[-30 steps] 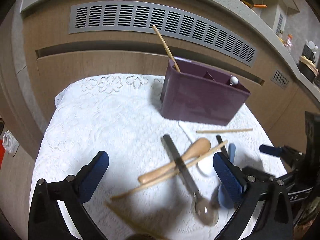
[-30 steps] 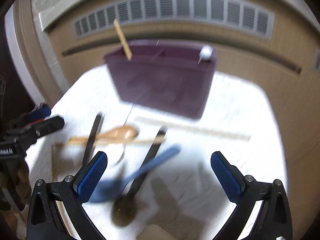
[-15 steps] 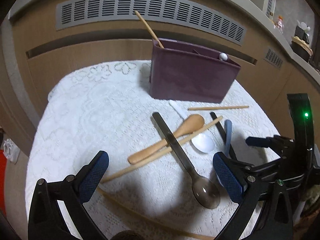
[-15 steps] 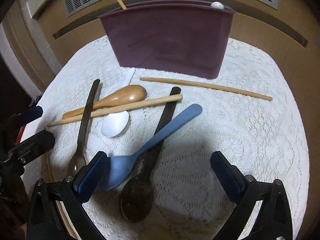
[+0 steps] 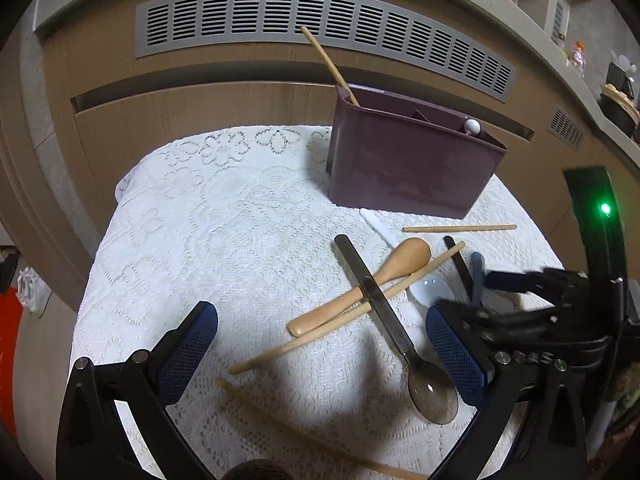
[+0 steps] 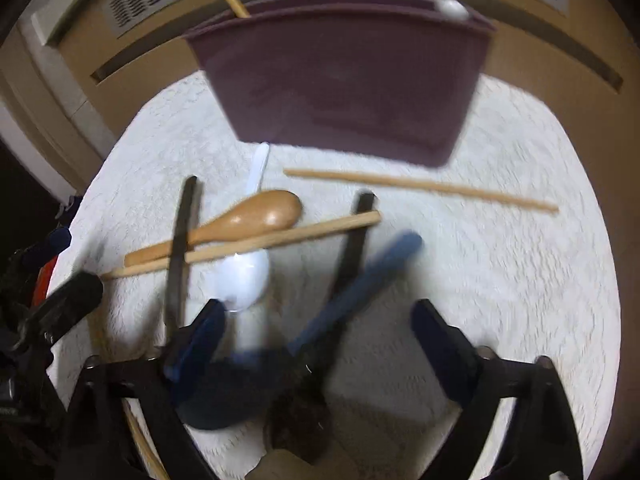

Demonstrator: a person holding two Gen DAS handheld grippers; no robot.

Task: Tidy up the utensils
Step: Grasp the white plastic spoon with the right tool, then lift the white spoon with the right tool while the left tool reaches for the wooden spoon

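right gripper (image 6: 316,344) closing around blue plastic spoon (image 6: 352,288), not pinching yet | spoon at 6 o'clock from purple box (image 6: 348,80) | risk: grabbing black spoon (image 6: 352,248) underneath too | left gripper (image 5: 320,352) spread wide, empty

White lace tablecloth (image 5: 224,240) carries purple organizer (image 5: 408,176), scattered spoons, chopsticks.

The right gripper (image 6: 316,344) hangs low over the white lace cloth (image 6: 500,280), its jaws closing with the blue spoon (image 6: 360,292) and a black spoon (image 6: 352,240) between them (no pad visibly pressing yet). Beyond lie a wooden spoon (image 6: 256,216), a white spoon (image 6: 244,276), chopsticks and the purple caddy (image 6: 348,88).
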